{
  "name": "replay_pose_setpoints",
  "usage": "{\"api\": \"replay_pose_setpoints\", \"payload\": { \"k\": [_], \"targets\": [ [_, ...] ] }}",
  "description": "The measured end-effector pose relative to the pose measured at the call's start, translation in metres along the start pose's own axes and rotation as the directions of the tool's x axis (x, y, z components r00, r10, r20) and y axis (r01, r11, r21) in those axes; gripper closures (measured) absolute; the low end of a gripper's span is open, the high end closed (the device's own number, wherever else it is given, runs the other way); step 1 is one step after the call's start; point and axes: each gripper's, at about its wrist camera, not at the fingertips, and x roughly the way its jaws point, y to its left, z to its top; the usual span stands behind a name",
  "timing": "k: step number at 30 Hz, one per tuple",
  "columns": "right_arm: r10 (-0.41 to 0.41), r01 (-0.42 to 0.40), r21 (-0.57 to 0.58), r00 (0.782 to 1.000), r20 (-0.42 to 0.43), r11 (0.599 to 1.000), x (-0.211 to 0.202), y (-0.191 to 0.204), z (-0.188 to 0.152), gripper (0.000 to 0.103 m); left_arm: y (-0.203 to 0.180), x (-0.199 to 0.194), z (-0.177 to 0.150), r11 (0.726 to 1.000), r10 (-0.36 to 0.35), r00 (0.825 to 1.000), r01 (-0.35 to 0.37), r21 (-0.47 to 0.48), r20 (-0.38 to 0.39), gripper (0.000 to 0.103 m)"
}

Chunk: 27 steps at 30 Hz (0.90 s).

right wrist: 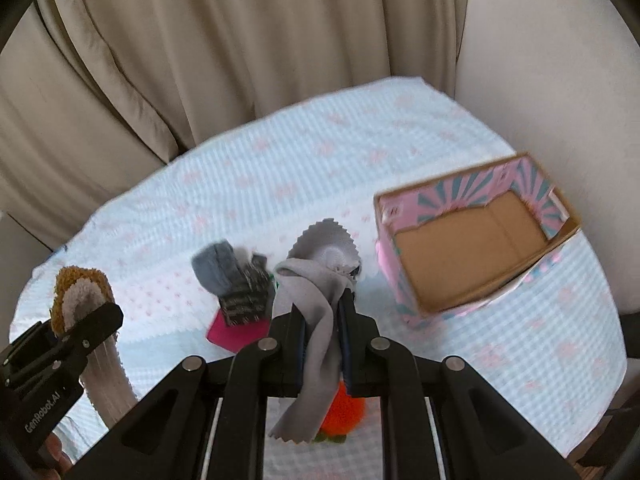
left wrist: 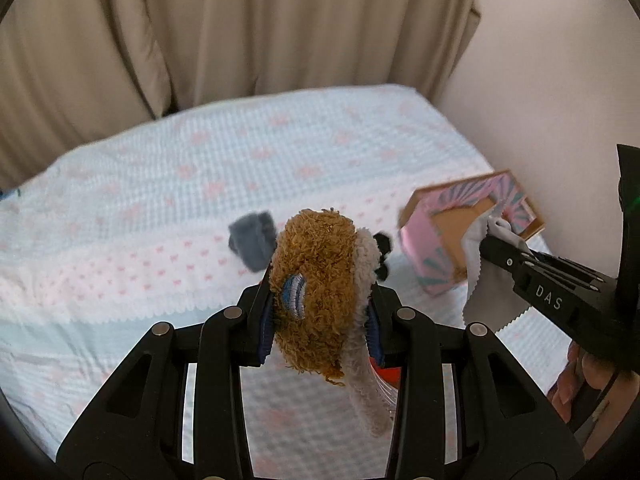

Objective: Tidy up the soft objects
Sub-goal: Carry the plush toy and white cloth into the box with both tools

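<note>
Left tongs clamped on a brown fuzzy plush, pads pressing both sides; its pale grey-white underside w/ a long strip hangs down betw. the fingers. Plush held up off the bed, above the blue-white cover w/ pink bows.

Right tongs pinched tight on a grey cloth w/ zigzag edges; cloth bunches above the tips and trails down thru the gap below. Also clear of the bed.

In left wrist view, right tongs come in from the right edge, cloth dangling just in front of the pink box.

Box: pink w/ teal rays, open top, bare brown cardboard inside, nothing in it. Sits on the bed near the wall, right side.

Still lying on the bed, mid: grey fuzzy item, touching a dark striped piece that overlaps a magenta flat thing. Orange fluffy ball shows under the right tongs, partly hidden by cloth.

Beige curtain behind the bed. Part of a hand visible at lower right in left wrist view.
</note>
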Motion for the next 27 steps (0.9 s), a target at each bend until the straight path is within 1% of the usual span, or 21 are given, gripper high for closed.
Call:
{"api": "replay_pose_setpoints", "payload": {
  "k": [4,7,13,18,23,27],
  "targets": [
    [0.02,-0.02,-0.012,0.998,0.057,1.0,-0.041,-0.011,0.026,0.09,-0.031,-0.026,0.019,1.0,0.002,0.999,-0.002,0.006,0.047,0.07],
    [0.041,-0.039,-0.02,0.996,0.08,0.999,-0.058,-0.026,0.044,0.09,-0.055,-0.038,0.032,1.0,0.006,0.997,-0.006,-0.004,0.072,0.07],
    [0.096,-0.086,-0.101,0.99,0.102,0.991,-0.08,-0.071,0.082,0.09,-0.113,-0.04,0.047,0.997,0.037,0.994,-0.03,-0.073,0.099,0.07],
    [0.129,-0.115,-0.17,0.989,0.077,0.979,-0.075,-0.116,0.106,0.09,-0.169,-0.021,0.057,0.988,0.074,0.993,-0.061,-0.14,0.092,0.07],
    [0.142,-0.133,-0.221,0.99,0.024,0.966,-0.057,-0.167,0.124,0.09,-0.212,0.01,0.064,0.981,0.093,0.994,-0.081,-0.176,0.06,0.07],
    [0.136,-0.136,-0.234,0.991,-0.017,0.963,-0.034,-0.199,0.131,0.09,-0.233,0.043,0.068,0.978,0.096,0.995,-0.091,-0.189,0.019,0.07]
  ]
}}
